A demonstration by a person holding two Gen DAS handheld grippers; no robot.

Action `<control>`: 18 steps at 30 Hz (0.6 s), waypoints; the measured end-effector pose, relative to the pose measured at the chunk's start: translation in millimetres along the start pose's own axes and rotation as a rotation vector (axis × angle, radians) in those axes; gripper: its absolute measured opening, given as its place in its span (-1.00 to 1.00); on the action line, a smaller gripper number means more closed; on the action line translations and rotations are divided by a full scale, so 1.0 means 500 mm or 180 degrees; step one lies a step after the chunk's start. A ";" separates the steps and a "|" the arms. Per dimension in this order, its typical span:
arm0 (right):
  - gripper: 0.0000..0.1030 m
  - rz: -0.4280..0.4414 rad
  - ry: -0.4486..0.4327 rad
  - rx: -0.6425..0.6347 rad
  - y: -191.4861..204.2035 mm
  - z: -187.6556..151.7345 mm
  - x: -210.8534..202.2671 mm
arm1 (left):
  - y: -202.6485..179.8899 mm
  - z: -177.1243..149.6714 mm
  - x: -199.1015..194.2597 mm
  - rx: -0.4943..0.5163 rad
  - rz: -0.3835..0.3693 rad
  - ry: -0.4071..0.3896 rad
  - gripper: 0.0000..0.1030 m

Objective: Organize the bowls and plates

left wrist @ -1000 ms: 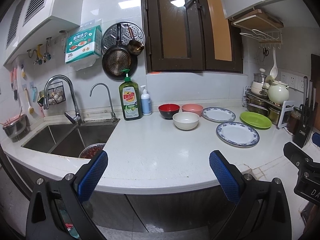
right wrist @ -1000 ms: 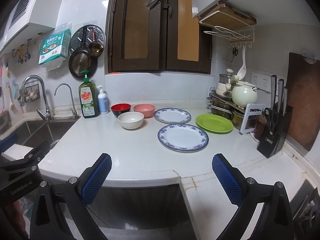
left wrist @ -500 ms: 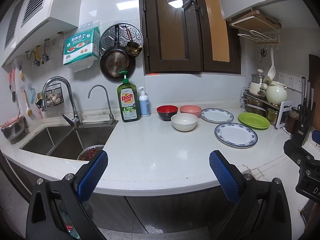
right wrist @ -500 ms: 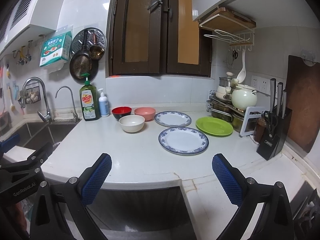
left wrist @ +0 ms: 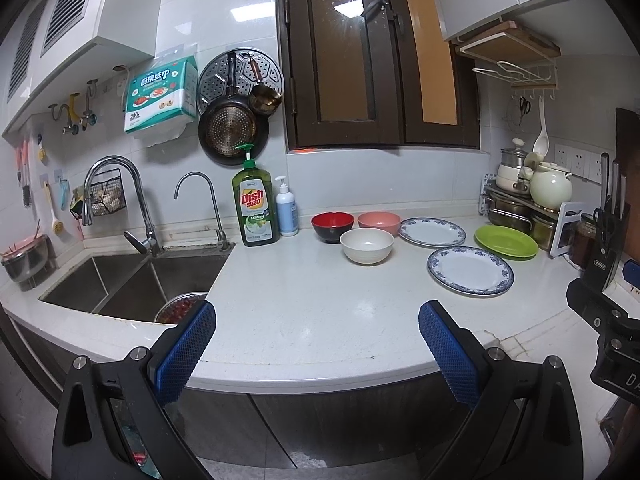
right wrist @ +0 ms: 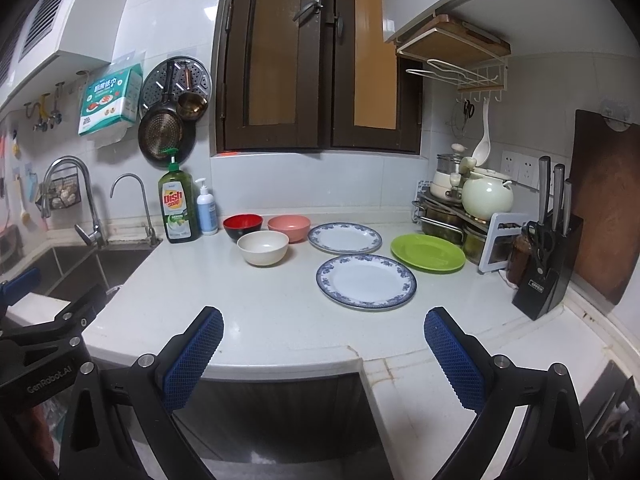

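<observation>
Plates and bowls sit toward the counter's [right wrist: 280, 320] back. Near its front edge, both grippers, left [left wrist: 316, 344] and right [right wrist: 323, 350], hang spread and empty; bare counter stretches to the near plate [right wrist: 366, 281], white bowl [right wrist: 262, 247], then far plate [right wrist: 344, 237], green plate [right wrist: 427, 252], red bowl [right wrist: 242, 225], pink bowl [right wrist: 289, 227].

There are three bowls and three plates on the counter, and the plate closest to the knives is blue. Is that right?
Not quite. The three bowls, red, pink and white, are right, and so are three plates. But the plate closest to the knife block is green, not blue. The two blue-rimmed plates lie further left. The right wrist view shows it.
</observation>
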State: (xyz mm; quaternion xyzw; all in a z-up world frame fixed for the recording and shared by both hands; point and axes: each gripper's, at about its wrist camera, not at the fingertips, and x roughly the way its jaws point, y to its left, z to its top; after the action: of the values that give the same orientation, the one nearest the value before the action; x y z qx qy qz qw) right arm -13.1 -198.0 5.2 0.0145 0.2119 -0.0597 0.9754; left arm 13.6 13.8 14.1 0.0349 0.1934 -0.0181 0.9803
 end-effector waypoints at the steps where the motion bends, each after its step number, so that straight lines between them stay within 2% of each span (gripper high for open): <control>1: 0.98 0.0007 -0.0001 0.0003 -0.001 0.000 0.000 | 0.000 0.000 0.000 -0.0001 -0.0001 0.0000 1.00; 12: 0.98 -0.0005 0.0014 0.0001 -0.002 0.000 -0.001 | -0.015 -0.001 0.005 0.0039 -0.0012 0.0036 1.00; 18: 0.98 -0.0008 0.0172 0.0100 -0.026 -0.004 0.024 | -0.039 -0.001 0.026 0.0062 -0.0087 0.0145 1.00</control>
State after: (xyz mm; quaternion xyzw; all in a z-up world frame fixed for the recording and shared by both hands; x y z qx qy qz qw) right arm -4.7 -212.1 -1.7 0.0311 0.2373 -0.0639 0.9688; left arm 24.2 -6.1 7.5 0.0422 0.2160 -0.0326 0.9749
